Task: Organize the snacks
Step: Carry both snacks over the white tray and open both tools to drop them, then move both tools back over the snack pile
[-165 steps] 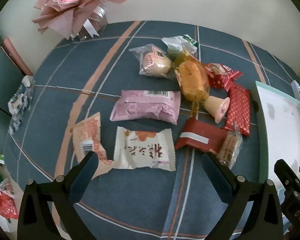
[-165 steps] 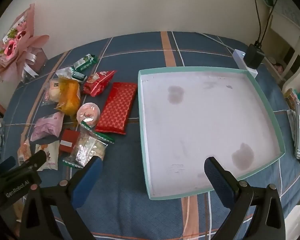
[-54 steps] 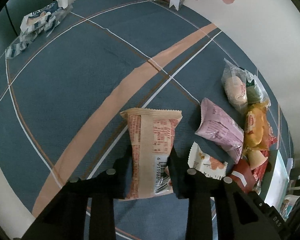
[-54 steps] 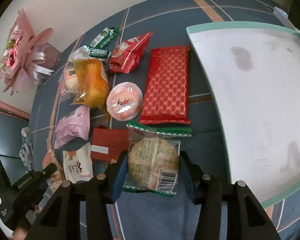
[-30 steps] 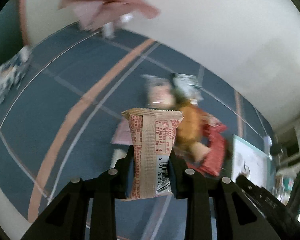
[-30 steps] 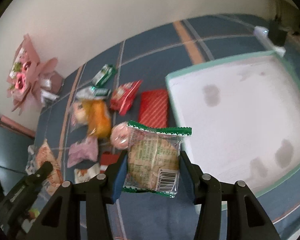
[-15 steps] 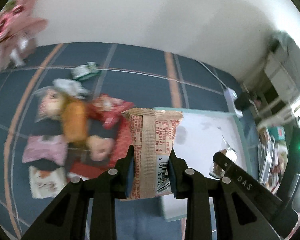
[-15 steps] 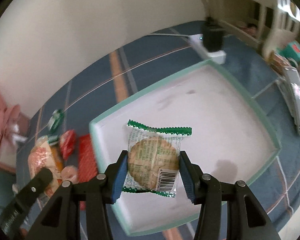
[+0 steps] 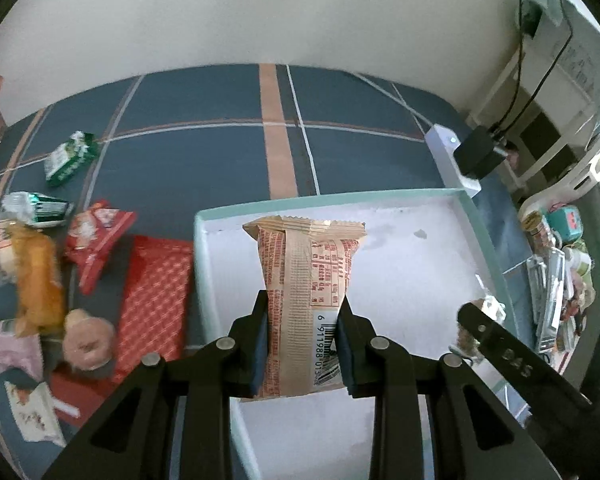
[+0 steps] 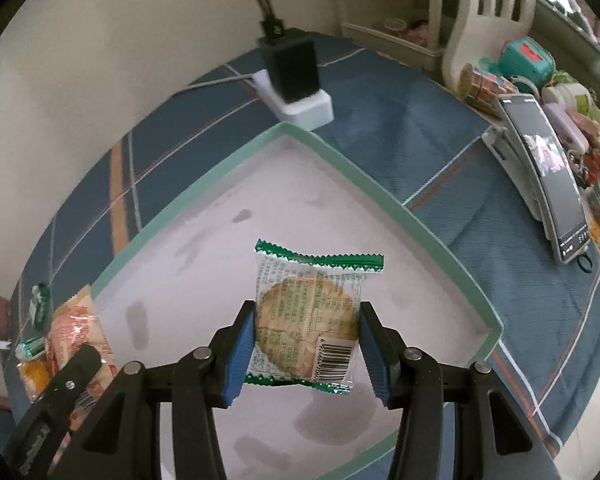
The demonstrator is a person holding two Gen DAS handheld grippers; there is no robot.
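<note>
I see blue cloth (image 9: 204,152) with orange and white lines over table, pale wall (image 9: 260,12) behind. White tray (image 9: 490,258) with green rim sits on cloth. My left gripper (image 9: 302,344) squeezes tan snack pack (image 9: 306,276), held over tray. My right gripper (image 10: 306,348) squeezes clear cracker pack (image 10: 314,316), also over tray. Other snacks (image 9: 100,232) lie on cloth beside tray. Black plug (image 10: 294,68) on white power strip (image 10: 312,110) near tray corner. Phone (image 10: 546,172) on stand at table edge.
</note>
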